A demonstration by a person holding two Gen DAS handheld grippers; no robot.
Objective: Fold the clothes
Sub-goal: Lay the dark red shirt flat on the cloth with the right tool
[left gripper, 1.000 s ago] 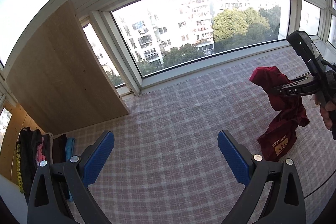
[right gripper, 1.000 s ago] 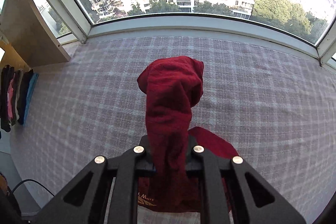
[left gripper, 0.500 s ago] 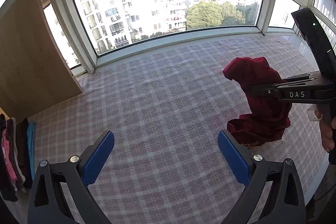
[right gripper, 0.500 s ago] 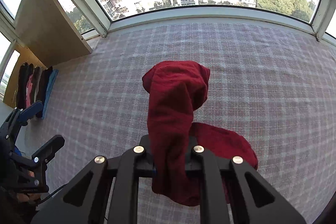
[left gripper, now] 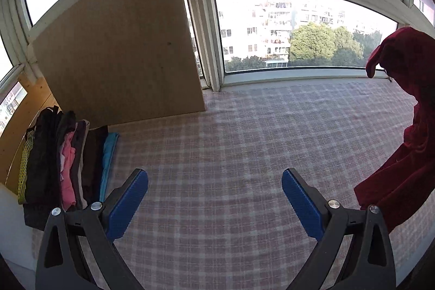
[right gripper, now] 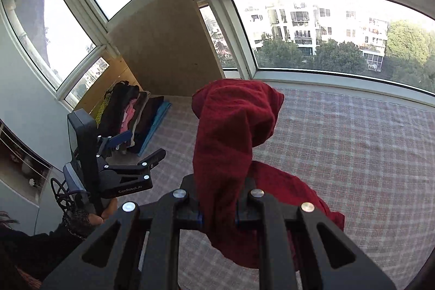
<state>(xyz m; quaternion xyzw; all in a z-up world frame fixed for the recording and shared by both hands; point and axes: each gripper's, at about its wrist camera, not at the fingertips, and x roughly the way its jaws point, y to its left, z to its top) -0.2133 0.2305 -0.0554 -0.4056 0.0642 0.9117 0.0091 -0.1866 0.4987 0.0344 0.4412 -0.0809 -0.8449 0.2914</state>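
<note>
My right gripper (right gripper: 217,214) is shut on a dark red garment (right gripper: 233,132). The cloth bunches above the jaws and hangs below them onto the checked cloth surface (right gripper: 353,154). In the left wrist view the red garment (left gripper: 402,148) hangs at the far right edge. My left gripper (left gripper: 214,200) is open and empty, its blue pads wide apart over the checked surface (left gripper: 217,143). It also shows in the right wrist view (right gripper: 136,151), held by a hand at the left.
A stack of folded clothes (left gripper: 65,159) stands on edge at the left, also in the right wrist view (right gripper: 127,116). A wooden board (left gripper: 117,53) leans against the window frame behind it. A window sill (left gripper: 299,72) bounds the far side.
The left gripper has swung left toward the board and clothes stack, staying open. The right gripper has lifted and turned left with the red garment still clamped.
</note>
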